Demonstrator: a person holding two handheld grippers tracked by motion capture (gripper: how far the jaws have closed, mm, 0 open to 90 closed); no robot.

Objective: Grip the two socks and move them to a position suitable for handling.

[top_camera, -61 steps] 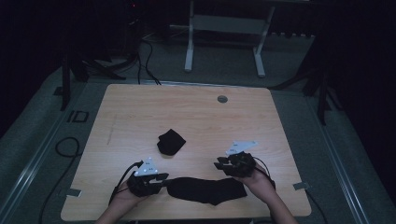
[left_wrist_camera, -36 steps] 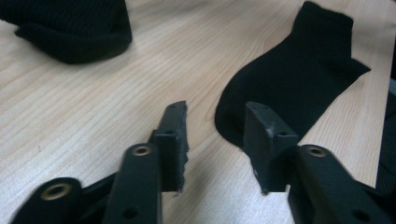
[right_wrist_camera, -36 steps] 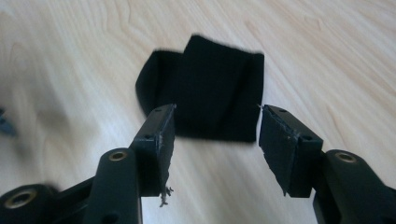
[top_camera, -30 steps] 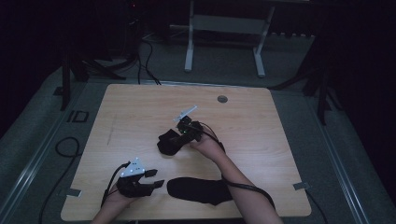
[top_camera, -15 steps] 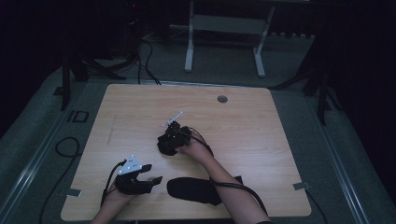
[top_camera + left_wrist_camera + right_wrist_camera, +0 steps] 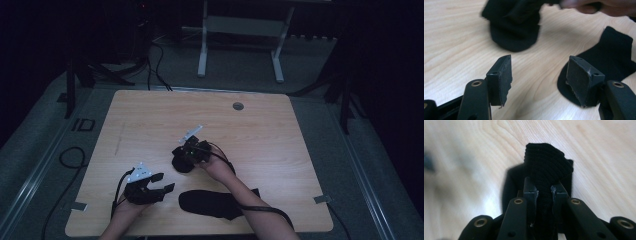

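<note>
On the wooden table (image 6: 280,150), seen from the high view, the right gripper (image 6: 186,154) sits near the middle of the top, its jaws down on a bunched black sock (image 6: 181,162). Nearer the person's edge than that bunched sock lies a second black sock (image 6: 215,204), flat and stretched out, partly under the right forearm. To the left of the flat sock the left gripper (image 6: 165,182) rests low by the near edge, its jaws pointing toward the flat sock (a clear gap shows between them).

Along the left gripper view, the left gripper (image 6: 539,82) has its two pads spread with only bare wood between them, nothing gripped. Beyond the right-hand pad lies the flat sock (image 6: 614,57), and farther off than it the bunched sock (image 6: 514,32), with the other hand blurred just above it.

Along the right gripper view, the right gripper (image 6: 544,191) has just been closing and its pads now pinch a ridge of the bunched sock (image 6: 545,162), which stands up between them, the rest of it lying on the table (image 6: 604,152)
</note>
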